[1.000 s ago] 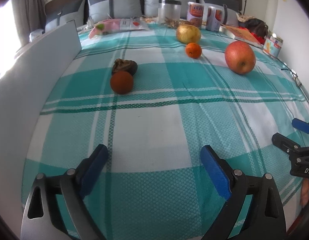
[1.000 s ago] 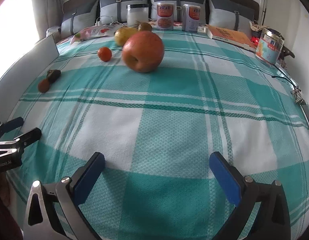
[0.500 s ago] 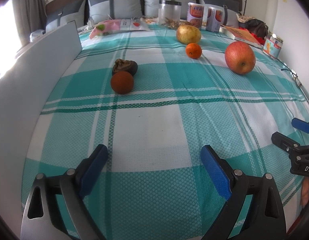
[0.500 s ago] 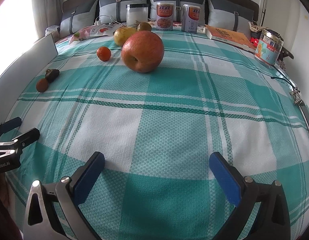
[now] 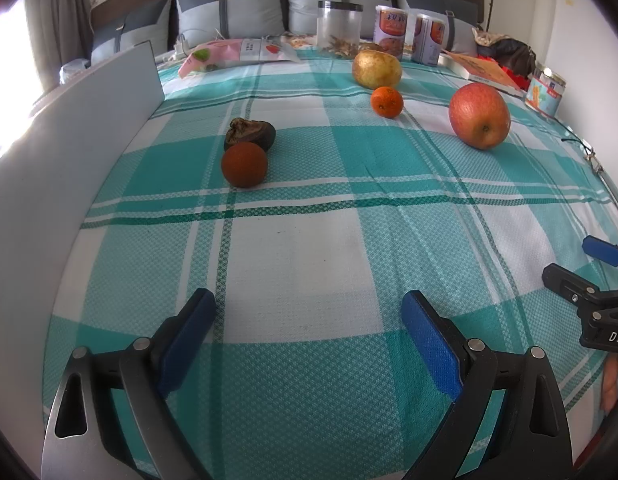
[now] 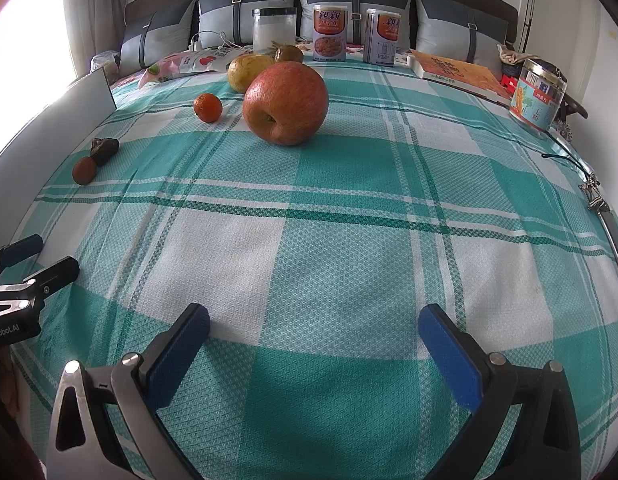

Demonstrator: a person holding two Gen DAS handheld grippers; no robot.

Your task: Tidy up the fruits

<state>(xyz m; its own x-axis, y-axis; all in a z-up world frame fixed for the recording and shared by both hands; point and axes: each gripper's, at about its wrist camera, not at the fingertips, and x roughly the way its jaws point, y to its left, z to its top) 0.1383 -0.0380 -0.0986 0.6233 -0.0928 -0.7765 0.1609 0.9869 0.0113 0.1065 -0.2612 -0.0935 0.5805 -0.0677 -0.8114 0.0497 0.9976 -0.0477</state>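
Note:
Fruit lies spread over a teal plaid cloth (image 5: 309, 248). A large red apple (image 5: 479, 115) (image 6: 285, 103) sits right of centre, with a small orange tangerine (image 5: 386, 102) (image 6: 207, 107) and a yellow pear (image 5: 376, 68) (image 6: 249, 70) behind it. To the left lie a dark red round fruit (image 5: 244, 165) (image 6: 84, 170) and a shrivelled brown fruit (image 5: 249, 134) (image 6: 104, 150) touching it. My left gripper (image 5: 309, 328) is open and empty near the front edge. My right gripper (image 6: 313, 340) is open too, well short of the apple.
A grey board (image 5: 69, 152) stands along the left side. At the back stand a clear jar (image 5: 339, 26), two printed cans (image 6: 329, 32), a snack bag (image 5: 233, 52), a book (image 6: 457, 72) and a tin (image 6: 539, 94). Pillows line the headboard.
Both grippers have edged slightly forward over the cloth. The fruit has not moved, and both grippers stay open.

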